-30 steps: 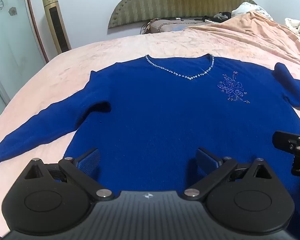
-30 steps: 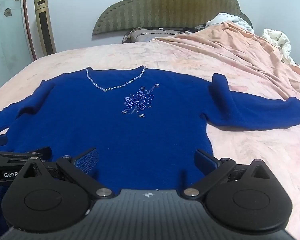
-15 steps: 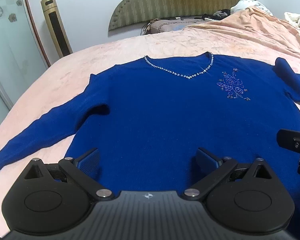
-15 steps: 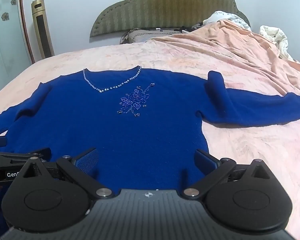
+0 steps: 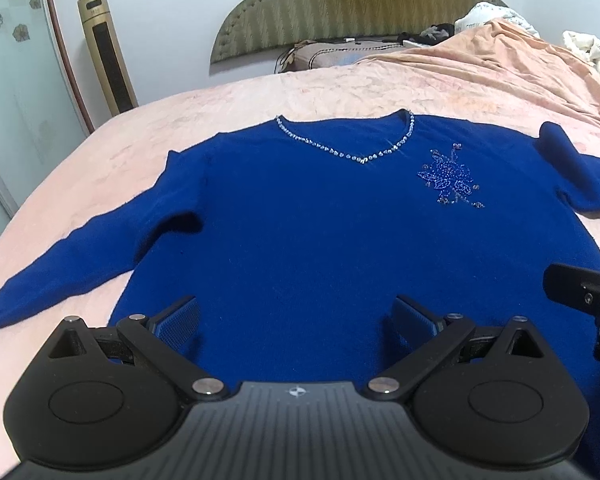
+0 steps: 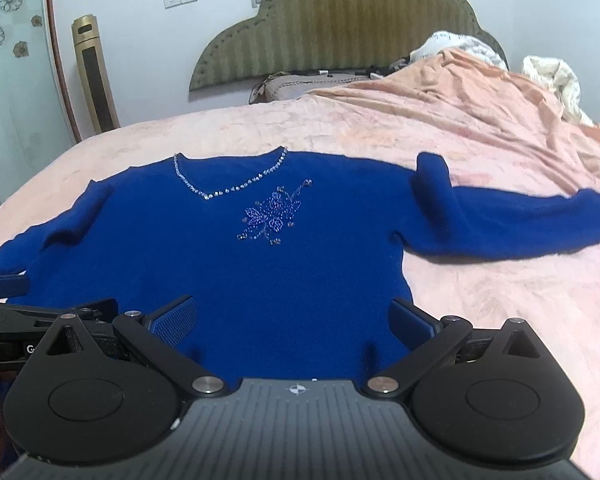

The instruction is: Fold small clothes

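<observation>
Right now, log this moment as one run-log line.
sweater: flat on bed, unfolded, sleeves out | left gripper: open, over hem, holds nothing | right gripper: open, over hem, holds nothing

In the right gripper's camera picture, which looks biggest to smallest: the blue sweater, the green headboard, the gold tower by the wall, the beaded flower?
1. blue sweater
2. green headboard
3. gold tower
4. beaded flower

The sweater lies nearest the camera, so true sizes may differ.
</observation>
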`<state>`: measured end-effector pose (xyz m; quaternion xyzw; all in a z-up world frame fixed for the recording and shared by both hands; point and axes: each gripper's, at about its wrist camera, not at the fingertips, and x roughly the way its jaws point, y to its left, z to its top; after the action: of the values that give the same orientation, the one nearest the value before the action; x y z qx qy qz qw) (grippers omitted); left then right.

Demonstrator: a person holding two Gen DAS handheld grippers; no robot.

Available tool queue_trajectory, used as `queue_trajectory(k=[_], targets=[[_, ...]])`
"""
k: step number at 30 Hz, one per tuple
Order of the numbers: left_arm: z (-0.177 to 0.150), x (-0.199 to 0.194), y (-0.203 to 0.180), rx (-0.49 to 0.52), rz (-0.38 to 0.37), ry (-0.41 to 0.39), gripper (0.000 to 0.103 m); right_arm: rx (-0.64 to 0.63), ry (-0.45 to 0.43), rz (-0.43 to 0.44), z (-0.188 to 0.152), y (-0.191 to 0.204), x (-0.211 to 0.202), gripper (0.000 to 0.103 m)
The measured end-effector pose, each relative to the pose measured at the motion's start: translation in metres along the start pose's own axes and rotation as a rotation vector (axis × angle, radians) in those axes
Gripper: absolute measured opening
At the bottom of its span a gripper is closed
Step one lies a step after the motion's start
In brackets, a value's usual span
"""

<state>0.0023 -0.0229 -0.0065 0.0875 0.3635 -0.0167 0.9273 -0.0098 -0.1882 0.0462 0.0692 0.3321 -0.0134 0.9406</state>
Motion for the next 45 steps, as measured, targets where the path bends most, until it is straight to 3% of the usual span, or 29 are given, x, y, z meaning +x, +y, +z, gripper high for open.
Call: queue_trajectory(k=[16,38,45], targets=[[-0.001,0.003,-0.004,0.016,0.013,0.009,0.103,0.064,0.01,0.083,-0.003,-0.007,0.0,0.103],[0.008,0.007,-0.021,0.045,0.02,0.011,0.103,0.087,-0.008,0.083,-0.002,-0.021,0.0,0.103],[0.018,0.014,-0.033,0.054,0.026,0.022,0.103,0.09,-0.051,0.101,0.004,-0.035,0.0,0.103]])
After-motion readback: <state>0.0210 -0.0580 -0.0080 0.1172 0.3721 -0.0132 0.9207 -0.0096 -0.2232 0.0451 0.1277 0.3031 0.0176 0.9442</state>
